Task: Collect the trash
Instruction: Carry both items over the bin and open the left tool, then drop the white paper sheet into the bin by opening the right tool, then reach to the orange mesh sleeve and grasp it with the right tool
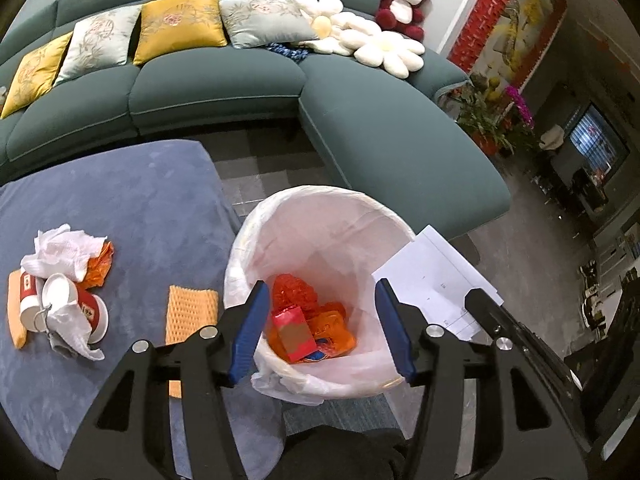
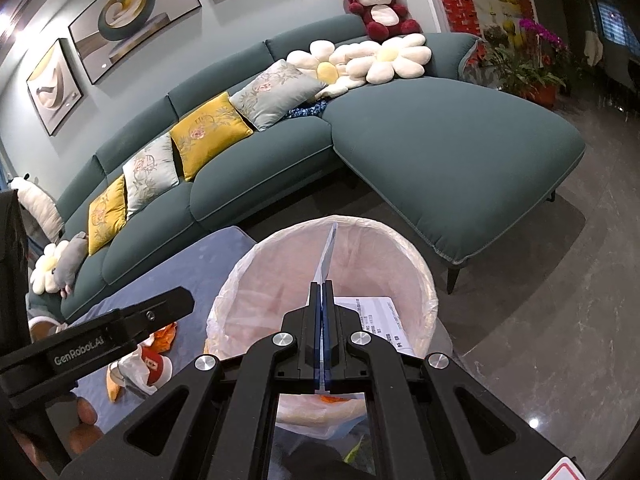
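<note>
A trash bin [image 1: 248, 248] lined with a white bag stands beside a blue-covered table [image 1: 140, 208]. Inside lie a red box [image 1: 294, 332] and orange wrappers [image 1: 332, 328]. My left gripper [image 1: 324, 328] is open and empty above the bin's near rim. My right gripper [image 2: 322, 292] is shut on a white paper sheet [image 2: 328, 256], held edge-on over the bin [image 2: 424, 280]; the sheet also shows in the left wrist view [image 1: 432, 276]. On the table lie crumpled tissues [image 1: 60, 252], red paper cups [image 1: 80, 308] and an orange foam net [image 1: 188, 312].
A green sectional sofa [image 1: 392, 152] with cushions and a plush bear [image 1: 404, 4] runs behind the table and bin. Potted plants [image 1: 488, 116] stand at the right. Grey tiled floor [image 2: 540, 300] lies right of the bin.
</note>
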Demonstrator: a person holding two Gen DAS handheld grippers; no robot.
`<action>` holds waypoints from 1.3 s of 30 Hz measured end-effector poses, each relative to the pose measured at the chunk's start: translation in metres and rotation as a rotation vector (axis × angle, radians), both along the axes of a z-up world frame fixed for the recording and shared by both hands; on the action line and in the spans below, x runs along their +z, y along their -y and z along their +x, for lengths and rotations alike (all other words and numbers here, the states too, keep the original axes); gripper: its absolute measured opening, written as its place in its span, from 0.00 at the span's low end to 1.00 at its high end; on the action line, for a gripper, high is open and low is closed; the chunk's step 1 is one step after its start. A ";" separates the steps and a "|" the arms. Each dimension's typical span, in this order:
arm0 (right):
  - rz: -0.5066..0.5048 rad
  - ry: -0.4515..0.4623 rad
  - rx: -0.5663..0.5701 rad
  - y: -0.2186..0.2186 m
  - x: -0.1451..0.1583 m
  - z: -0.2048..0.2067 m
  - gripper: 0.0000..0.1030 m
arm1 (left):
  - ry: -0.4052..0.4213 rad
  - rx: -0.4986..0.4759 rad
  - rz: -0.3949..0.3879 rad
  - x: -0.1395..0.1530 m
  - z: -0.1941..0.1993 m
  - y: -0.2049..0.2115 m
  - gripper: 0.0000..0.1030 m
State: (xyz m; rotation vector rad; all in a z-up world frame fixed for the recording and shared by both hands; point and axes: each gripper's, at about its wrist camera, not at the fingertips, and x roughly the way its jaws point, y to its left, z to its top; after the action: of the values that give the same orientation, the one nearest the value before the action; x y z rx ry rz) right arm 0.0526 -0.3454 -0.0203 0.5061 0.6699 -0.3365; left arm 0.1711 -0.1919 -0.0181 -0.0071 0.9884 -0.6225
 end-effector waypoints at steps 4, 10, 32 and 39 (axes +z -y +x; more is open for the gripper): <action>0.006 -0.001 0.011 -0.004 -0.002 0.005 0.01 | -0.006 0.024 0.005 -0.003 0.002 -0.011 0.51; 0.002 -0.012 0.033 -0.011 -0.004 0.015 0.02 | -0.012 0.045 0.011 -0.008 0.003 -0.024 0.51; -0.066 0.000 0.132 -0.083 0.014 0.021 0.42 | -0.045 0.228 0.010 -0.019 0.000 -0.124 0.64; -0.058 -0.034 0.192 -0.119 0.003 0.019 0.45 | -0.062 0.314 0.007 -0.026 -0.005 -0.173 0.66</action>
State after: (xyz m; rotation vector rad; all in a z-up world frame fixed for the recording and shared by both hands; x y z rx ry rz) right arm 0.0720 -0.2260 -0.0173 0.3778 0.7335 -0.1835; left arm 0.1657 -0.0189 -0.0444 -0.1731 1.0238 -0.3319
